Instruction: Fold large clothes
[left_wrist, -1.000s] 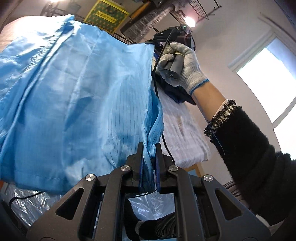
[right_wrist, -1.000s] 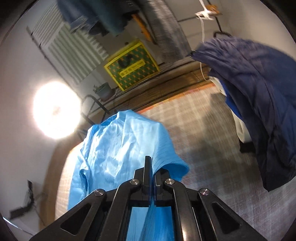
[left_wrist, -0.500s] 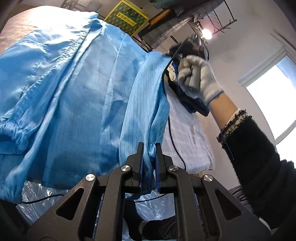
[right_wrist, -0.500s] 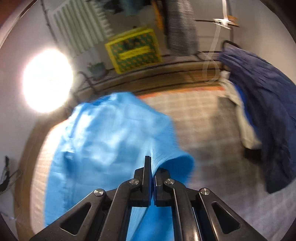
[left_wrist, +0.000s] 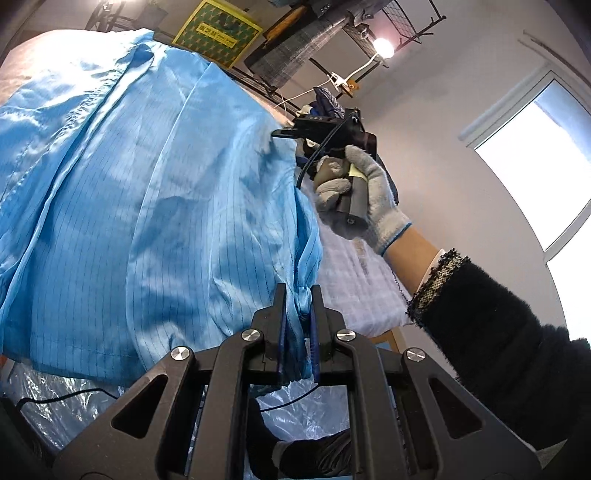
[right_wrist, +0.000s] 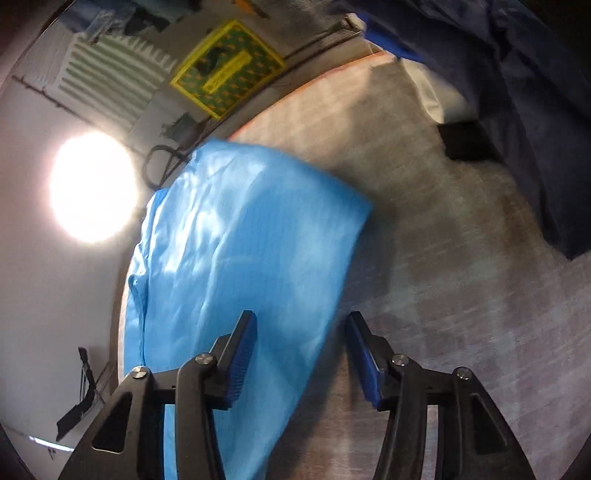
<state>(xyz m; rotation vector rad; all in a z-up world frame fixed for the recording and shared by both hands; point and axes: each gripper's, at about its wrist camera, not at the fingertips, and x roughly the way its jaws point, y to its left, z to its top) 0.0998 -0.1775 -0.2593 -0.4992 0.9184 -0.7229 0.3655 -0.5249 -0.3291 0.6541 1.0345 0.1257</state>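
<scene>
left gripper (left_wrist: 297, 317): pinching a bunched edge of the blue garment (left_wrist: 147, 206) at lower centre, likely anchoring the fold | right gripper (right_wrist: 299, 354): jaws opening, cloth between them unpressed (apparently letting go); garment draped over the checked table (right_wrist: 443, 295)

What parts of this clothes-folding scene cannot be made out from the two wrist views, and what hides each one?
- Near edge of the light blue garment, right wrist view: the frame's bottom edge and the right gripper, its jaws opening, hide it.
- Dark blue clothing, right wrist view: blurred, cut off at the frame's edge.
- Cloth inside the left gripper, left wrist view: hidden between the fingers.
</scene>
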